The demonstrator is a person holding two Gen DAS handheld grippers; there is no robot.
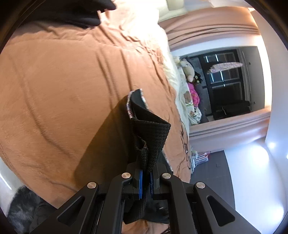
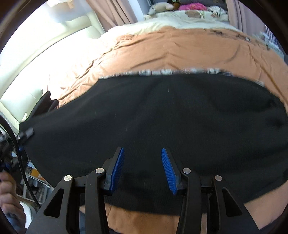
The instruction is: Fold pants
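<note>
Bedding fills most of both views: an orange-brown cover (image 2: 180, 52) spreads across the bed, creased in long shallow folds, with a cream quilt (image 2: 162, 25) lying beyond it toward the far side. Soft toys (image 2: 160, 7) and a bright pink bundle (image 2: 192, 6) sit on the far side of the cream quilt, and pinkish-brown curtains (image 2: 111, 12) hang behind. A pale padded headboard (image 2: 45, 52) runs along the left of the right wrist view, washed out by strong light. In the left wrist view a dark window (image 1: 228, 81) shows at the right, above grey flooring (image 1: 212, 181). The black pants (image 2: 162, 117) lie spread flat on the orange-brown cover, a patterned light band showing along their far edge. The left gripper (image 1: 146, 181) is clamped tight on a bunched corner of the black knit fabric, which stands up from between the blue pads and casts a shadow on the cover. The right gripper (image 2: 143, 169) hangs over the near part of the pants with its blue pads (image 2: 117, 169) apart and nothing pressed between them. A person's hand (image 2: 7, 194) shows at the lower left edge beside a black cable (image 2: 18, 153).
</note>
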